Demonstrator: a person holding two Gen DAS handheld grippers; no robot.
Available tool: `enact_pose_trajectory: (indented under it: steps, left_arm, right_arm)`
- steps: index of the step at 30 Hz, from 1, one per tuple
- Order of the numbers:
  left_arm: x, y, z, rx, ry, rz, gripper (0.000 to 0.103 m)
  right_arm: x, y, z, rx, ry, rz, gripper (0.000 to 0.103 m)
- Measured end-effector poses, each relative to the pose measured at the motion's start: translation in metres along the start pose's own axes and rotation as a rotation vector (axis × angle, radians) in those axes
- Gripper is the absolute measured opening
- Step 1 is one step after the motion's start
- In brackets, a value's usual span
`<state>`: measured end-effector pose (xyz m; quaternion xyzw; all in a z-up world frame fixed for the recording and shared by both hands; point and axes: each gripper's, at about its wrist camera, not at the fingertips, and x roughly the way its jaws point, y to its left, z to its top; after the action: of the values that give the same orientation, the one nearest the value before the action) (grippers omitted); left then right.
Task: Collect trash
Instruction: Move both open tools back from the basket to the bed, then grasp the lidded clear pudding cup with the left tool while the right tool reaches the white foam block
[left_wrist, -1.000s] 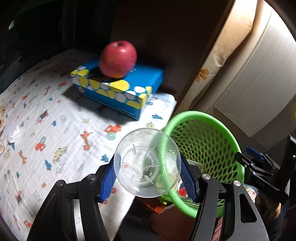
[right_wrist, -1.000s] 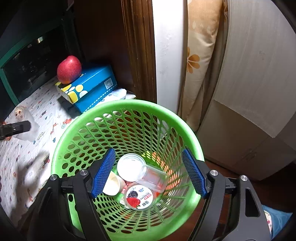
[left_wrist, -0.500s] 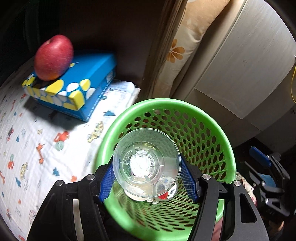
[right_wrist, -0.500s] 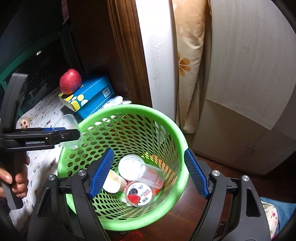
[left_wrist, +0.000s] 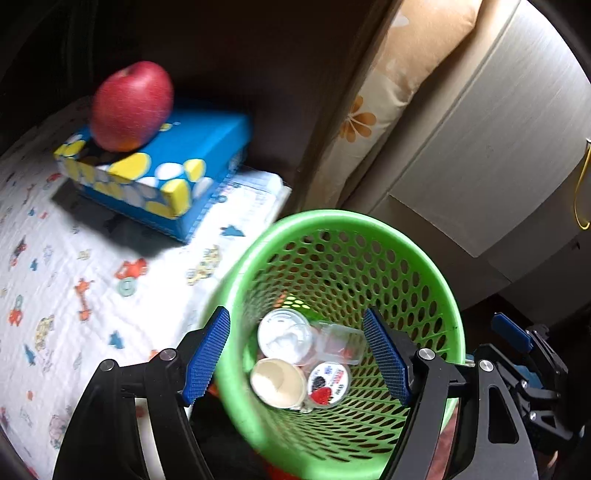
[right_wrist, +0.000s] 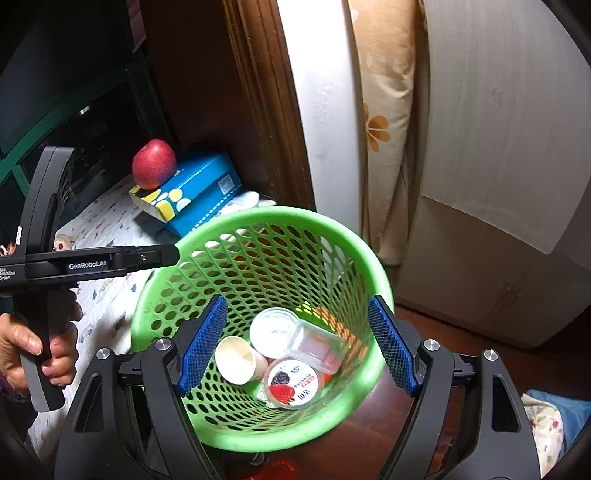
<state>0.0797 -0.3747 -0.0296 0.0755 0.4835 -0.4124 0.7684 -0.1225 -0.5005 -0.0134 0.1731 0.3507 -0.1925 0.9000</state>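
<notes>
A green mesh basket (left_wrist: 332, 218) (right_wrist: 277, 212) stands beside the cloth-covered table. In it lie a cream paper cup (left_wrist: 277, 382) (right_wrist: 236, 360), a strawberry yoghurt lid (left_wrist: 327, 382) (right_wrist: 293, 384), a clear box (left_wrist: 338, 341) (right_wrist: 317, 343) and a clear round cup over something white (left_wrist: 282, 334) (right_wrist: 273, 328). My left gripper (left_wrist: 295, 354) hangs over the basket; its jaws are opening and nothing is between them. From the right wrist it shows side-on (right_wrist: 110, 258) in a hand (right_wrist: 37, 350). My right gripper (right_wrist: 295, 347) is open above the basket, holding nothing.
A red apple (left_wrist: 131, 105) sits on a blue spotted tissue box (left_wrist: 166, 177) on the printed white cloth (left_wrist: 74, 277). Behind the basket are a wooden door frame (right_wrist: 258, 110), a floral cushion (left_wrist: 369, 122) and pale cabinet doors (left_wrist: 480, 147).
The left gripper carried a clear cup from over the table to over the basket. Its jaws then spread, and the cup has left them. The right gripper stayed open over the basket.
</notes>
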Motion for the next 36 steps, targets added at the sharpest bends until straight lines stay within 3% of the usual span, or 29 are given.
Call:
enact_pose_trajectory:
  steps: [11, 17, 29, 36]
  left_arm:
    - [-0.066, 0.098, -0.021, -0.127, -0.093, 0.183, 0.075]
    - [-0.099, 0.172, -0.04, -0.232, -0.131, 0.298, 0.078]
    - [-0.146, 0.337, -0.06, -0.475, -0.171, 0.613, 0.083]
    - [-0.161, 0.421, -0.066, -0.631, -0.199, 0.663, 0.089]
  right_arm:
    - [0.014, 0.071, 0.015, -0.102, 0.0, 0.105, 0.081]
    - [0.034, 0.126, 0.023, -0.167, 0.026, 0.173, 0.081]
    - [0.077, 0.236, 0.028, -0.267, 0.085, 0.293, 0.081]
    - [0.103, 0.287, 0.028, -0.324, 0.126, 0.333, 0.081]
